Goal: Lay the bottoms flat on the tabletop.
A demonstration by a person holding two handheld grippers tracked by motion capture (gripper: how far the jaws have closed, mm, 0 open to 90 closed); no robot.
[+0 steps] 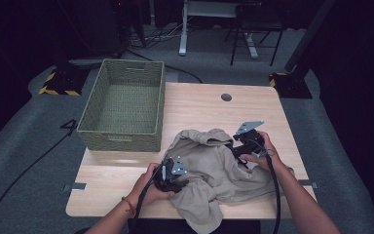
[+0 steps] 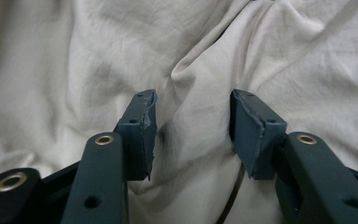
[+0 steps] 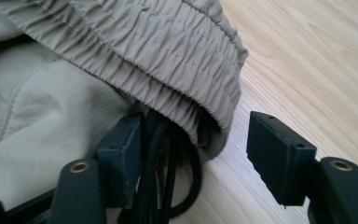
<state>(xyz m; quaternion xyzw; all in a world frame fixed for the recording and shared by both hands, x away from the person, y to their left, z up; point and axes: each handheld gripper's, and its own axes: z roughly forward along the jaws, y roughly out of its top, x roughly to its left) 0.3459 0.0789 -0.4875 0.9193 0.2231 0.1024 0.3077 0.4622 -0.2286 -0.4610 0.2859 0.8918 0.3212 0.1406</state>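
A crumpled beige garment [image 1: 209, 165] lies on the wooden table [image 1: 199, 105] near its front edge, one corner hanging over. My left gripper [image 1: 182, 181] sits at the garment's left side. In the left gripper view its jaws [image 2: 193, 100] stand apart over the cloth [image 2: 98, 56], a soft fold rising between the pads without being pinched. My right gripper [image 1: 234, 146] is at the garment's upper right edge. In the right gripper view it [image 3: 196, 121] is open around the gathered elastic waistband [image 3: 158, 51], with a black drawstring [image 3: 158, 154] against the left pad.
A green woven basket [image 1: 121, 105] stands at the table's back left. A round cable hole [image 1: 226, 97] sits near the far edge. Bare wood [image 3: 307, 60] lies right of the waistband. Desk and chair legs stand on the dark floor beyond.
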